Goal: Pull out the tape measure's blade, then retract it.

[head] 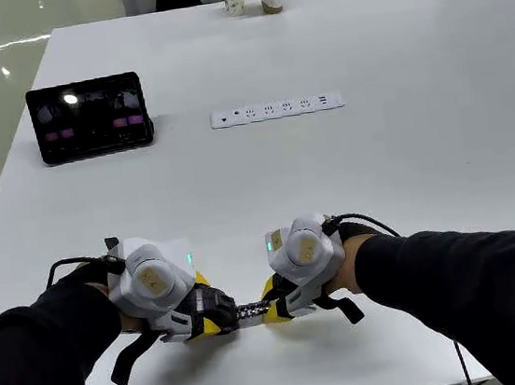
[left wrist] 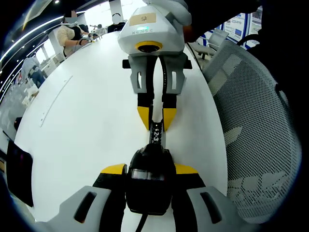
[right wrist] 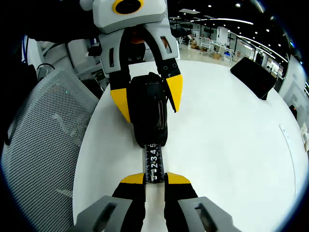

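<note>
The left gripper [left wrist: 149, 170] has its jaws closed on the black tape measure [left wrist: 149, 191]. The right gripper [right wrist: 154, 180] pinches the end of the blade [right wrist: 153, 162] in its jaws. A short bit of blade shows between them, near the front of the white worktop [head: 330, 174]. A tablet [head: 90, 116] and a power strip [head: 276, 109] lie farther back.

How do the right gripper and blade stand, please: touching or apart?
Touching: the right gripper view shows the right gripper shut on the blade.
</note>
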